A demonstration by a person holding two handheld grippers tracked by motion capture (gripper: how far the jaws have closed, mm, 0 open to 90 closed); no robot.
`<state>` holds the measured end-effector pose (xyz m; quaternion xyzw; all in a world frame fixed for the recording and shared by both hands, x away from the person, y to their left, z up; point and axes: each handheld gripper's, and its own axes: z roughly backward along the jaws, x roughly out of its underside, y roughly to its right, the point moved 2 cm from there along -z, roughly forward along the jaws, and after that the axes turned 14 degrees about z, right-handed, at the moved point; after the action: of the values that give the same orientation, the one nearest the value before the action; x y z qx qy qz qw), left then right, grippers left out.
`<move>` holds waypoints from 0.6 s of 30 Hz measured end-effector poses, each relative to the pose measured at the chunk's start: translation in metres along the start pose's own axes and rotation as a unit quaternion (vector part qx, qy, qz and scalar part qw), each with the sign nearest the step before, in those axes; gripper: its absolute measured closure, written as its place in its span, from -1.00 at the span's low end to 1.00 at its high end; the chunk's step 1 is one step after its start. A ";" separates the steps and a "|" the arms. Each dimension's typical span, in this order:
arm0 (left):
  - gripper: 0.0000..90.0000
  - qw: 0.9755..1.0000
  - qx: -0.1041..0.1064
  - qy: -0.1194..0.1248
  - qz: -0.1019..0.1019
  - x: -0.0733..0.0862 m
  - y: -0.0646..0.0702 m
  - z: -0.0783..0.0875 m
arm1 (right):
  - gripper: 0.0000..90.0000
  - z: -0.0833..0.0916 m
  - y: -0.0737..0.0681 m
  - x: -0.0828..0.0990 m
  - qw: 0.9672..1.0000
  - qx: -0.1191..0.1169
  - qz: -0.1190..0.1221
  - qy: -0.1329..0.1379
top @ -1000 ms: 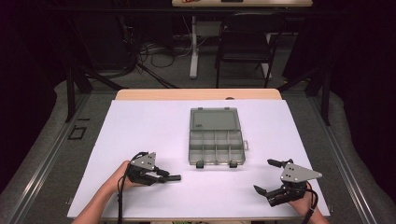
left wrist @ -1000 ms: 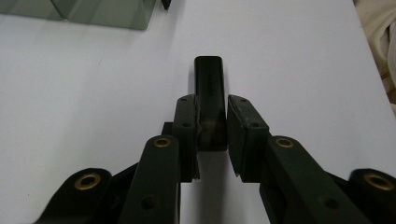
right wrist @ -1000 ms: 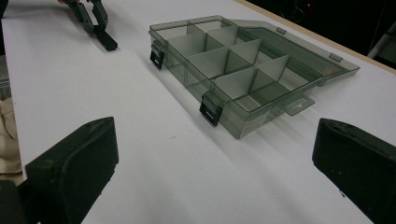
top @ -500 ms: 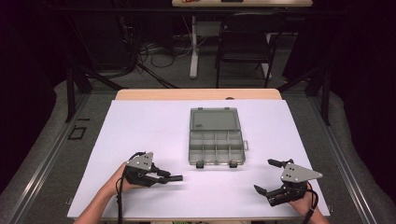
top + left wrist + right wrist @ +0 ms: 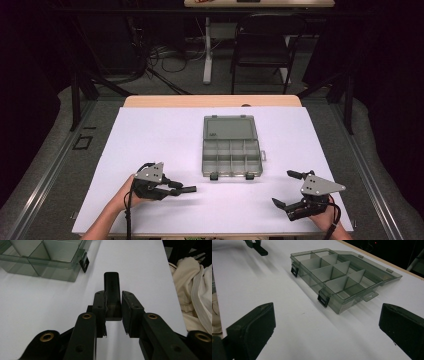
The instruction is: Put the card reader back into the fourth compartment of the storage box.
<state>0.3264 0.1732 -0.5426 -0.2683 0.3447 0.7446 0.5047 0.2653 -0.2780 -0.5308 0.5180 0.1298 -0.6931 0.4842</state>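
Lying open on the white tabletop (image 5: pixel 150 130), nearer the far edge, centred: grey compartment box (image 5: pixel 232 147), lid flat behind it. Gripping a small black block (image 5: pixel 111 293) between clenched fingers (image 5: pixel 98 307) near the front-left corner: left gripper (image 5: pixel 185 189). Resting near the front-right corner, fingers (image 5: pixel 249 330) spread wide, grasping nothing: right gripper (image 5: pixel 287 189).

On the table (image 5: pixel 165 135), the open compartment box (image 5: pixel 232 147) lies between and beyond the left tool (image 5: pixel 186 190) and right tool (image 5: pixel 286 189)
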 end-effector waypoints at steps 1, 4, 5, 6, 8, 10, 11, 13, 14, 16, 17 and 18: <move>0.66 1.000 -0.001 0.001 -0.001 -0.001 0.000 0.000 | -0.99 0.000 0.000 0.000 1.000 -0.001 0.000 -0.001; 0.66 1.000 -0.002 0.006 -0.003 -0.005 0.002 0.001 | -0.99 0.000 0.000 0.000 1.000 -0.001 0.000 -0.002; 0.66 1.000 -0.002 0.009 -0.004 -0.007 0.003 0.001 | -0.99 0.000 0.000 0.000 1.000 -0.001 0.000 -0.002; 0.66 1.000 -0.003 0.011 -0.005 -0.008 0.003 0.001 | -0.99 0.000 0.000 0.000 1.000 -0.001 -0.001 -0.002; 0.66 1.000 -0.003 0.010 -0.006 -0.010 0.004 0.001 | -0.99 0.000 0.000 0.000 1.000 -0.001 0.000 -0.002; 0.66 1.000 -0.005 0.016 -0.008 -0.014 0.004 0.002 | -0.99 0.000 0.000 0.000 1.000 -0.001 -0.001 -0.002; 0.66 1.000 -0.005 0.018 -0.008 -0.015 0.004 0.002 | -0.99 0.000 0.000 0.000 1.000 -0.001 -0.001 -0.002; 0.66 1.000 -0.006 0.021 -0.009 -0.017 0.005 0.002 | -0.99 0.000 0.000 0.000 1.000 -0.001 -0.001 -0.002; 0.66 1.000 -0.007 0.021 -0.009 -0.019 0.005 0.002 | -0.99 -0.001 0.000 0.000 1.000 -0.001 0.000 -0.002; 0.66 1.000 -0.006 0.024 -0.010 -0.021 0.005 0.002 | -0.99 -0.001 0.000 0.000 1.000 -0.002 0.001 -0.003; 0.66 1.000 -0.007 0.025 -0.011 -0.022 0.005 0.002 | -0.99 -0.001 0.000 0.000 1.000 -0.002 0.001 -0.003; 0.66 1.000 -0.007 0.025 -0.011 -0.022 0.005 0.002 | -0.99 -0.001 0.000 0.000 1.000 -0.002 0.001 -0.003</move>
<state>0.3294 0.1607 -0.5239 -0.2942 0.3490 0.7346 0.5020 0.2655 -0.2774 -0.5310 0.5154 0.1293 -0.6940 0.4859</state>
